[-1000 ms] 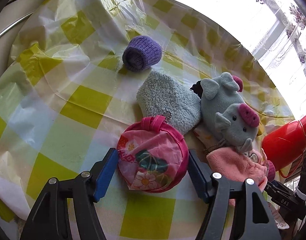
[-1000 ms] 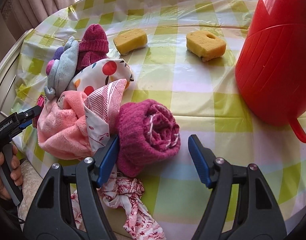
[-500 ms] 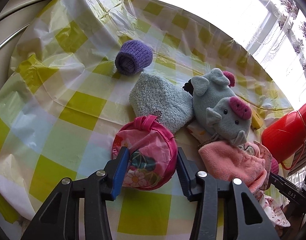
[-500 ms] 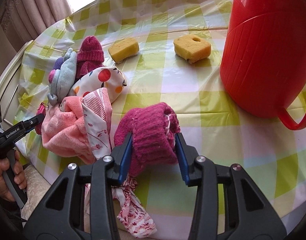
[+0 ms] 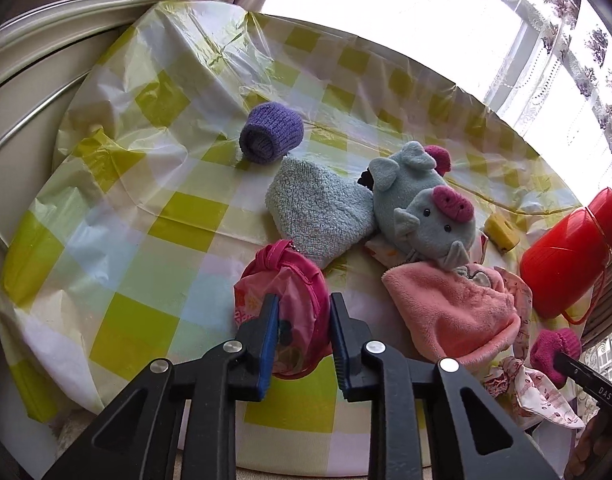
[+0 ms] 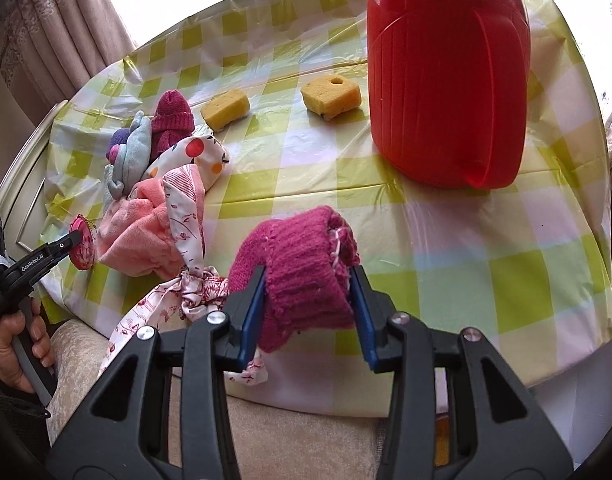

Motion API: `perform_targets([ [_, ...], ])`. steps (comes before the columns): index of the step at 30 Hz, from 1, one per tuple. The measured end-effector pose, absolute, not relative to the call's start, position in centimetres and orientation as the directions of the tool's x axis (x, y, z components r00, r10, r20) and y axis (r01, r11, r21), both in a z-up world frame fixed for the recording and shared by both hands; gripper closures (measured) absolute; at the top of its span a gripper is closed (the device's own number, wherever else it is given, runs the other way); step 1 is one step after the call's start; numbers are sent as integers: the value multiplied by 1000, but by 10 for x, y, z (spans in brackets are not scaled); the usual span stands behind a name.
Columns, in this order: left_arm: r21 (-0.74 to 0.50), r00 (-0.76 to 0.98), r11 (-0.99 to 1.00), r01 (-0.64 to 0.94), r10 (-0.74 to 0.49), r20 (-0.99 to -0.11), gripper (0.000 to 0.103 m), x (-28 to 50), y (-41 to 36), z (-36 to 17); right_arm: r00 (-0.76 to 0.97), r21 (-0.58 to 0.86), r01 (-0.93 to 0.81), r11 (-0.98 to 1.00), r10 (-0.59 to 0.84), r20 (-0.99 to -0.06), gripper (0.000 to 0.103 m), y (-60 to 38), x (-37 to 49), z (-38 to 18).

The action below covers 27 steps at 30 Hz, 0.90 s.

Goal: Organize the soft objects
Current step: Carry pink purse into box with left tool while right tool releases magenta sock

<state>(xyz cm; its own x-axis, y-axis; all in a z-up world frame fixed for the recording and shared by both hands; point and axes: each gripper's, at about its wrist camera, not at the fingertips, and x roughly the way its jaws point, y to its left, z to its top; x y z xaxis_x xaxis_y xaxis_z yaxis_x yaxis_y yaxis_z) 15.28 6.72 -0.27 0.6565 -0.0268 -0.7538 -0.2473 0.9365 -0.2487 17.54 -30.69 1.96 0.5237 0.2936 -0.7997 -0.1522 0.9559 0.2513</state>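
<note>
My left gripper (image 5: 304, 308) has a round pink flowered pouch (image 5: 282, 276) between its blue pads. Its jaws are closing and squeeze the pouch flat, a little above the checked tablecloth (image 5: 118, 248). The right wrist view shows that gripper (image 6: 72, 236) at the far left, with the pouch (image 6: 83, 248) in it. My right gripper (image 6: 309, 280) is shut on a magenta knit roll (image 6: 302, 248) held above the table's near edge. A heap of soft things lies between them: a grey plush animal (image 5: 426, 208), pink fleece (image 5: 446, 304) and patterned cloths (image 6: 186, 208).
A purple knit roll (image 5: 271, 134) and a pale blue fluffy cloth (image 5: 318, 216) lie behind the pouch. Far right stands a tall red jug (image 6: 446, 72), with two yellow sponges (image 6: 225, 109) (image 6: 332, 96) to its left. A hand (image 6: 10, 344) holds the left gripper's handle.
Both pairs of jaws have closed, the left on the pink pouch, the right on the magenta knit roll. Both hands have drawn back and up with their loads.
</note>
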Motion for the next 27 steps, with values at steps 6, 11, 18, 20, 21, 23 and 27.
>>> perform_targets([
  [6, -218, 691, 950, -225, -2, -722, 84, 132, 52, 14, 540, 253, -128, 959, 282, -793, 59, -328, 153, 27],
  [11, -214, 733, 962, -171, -21, -680, 86, 111, 29, 36, 566, 246, -86, 965, 250, -785, 59, -356, 130, 36],
  [18, -242, 768, 970, 32, -179, -615, 86, 88, -37, 65, 599, 238, 6, 971, 187, -779, 59, -408, 99, 44],
  [20, -246, 765, 963, 111, -241, -597, 86, 83, -61, 72, 603, 234, 31, 972, 168, -780, 59, -422, 91, 46],
  [21, -249, 760, 956, 152, -274, -589, 86, 81, -74, 75, 605, 232, 44, 972, 159, -780, 59, -429, 88, 46],
  [23, -254, 741, 940, 228, -337, -581, 86, 77, -101, 80, 607, 230, 71, 970, 141, -782, 59, -444, 80, 45],
  [27, -264, 680, 892, 368, -451, -577, 86, 74, -156, 84, 613, 225, 125, 966, 103, -783, 59, -472, 65, 44],
])
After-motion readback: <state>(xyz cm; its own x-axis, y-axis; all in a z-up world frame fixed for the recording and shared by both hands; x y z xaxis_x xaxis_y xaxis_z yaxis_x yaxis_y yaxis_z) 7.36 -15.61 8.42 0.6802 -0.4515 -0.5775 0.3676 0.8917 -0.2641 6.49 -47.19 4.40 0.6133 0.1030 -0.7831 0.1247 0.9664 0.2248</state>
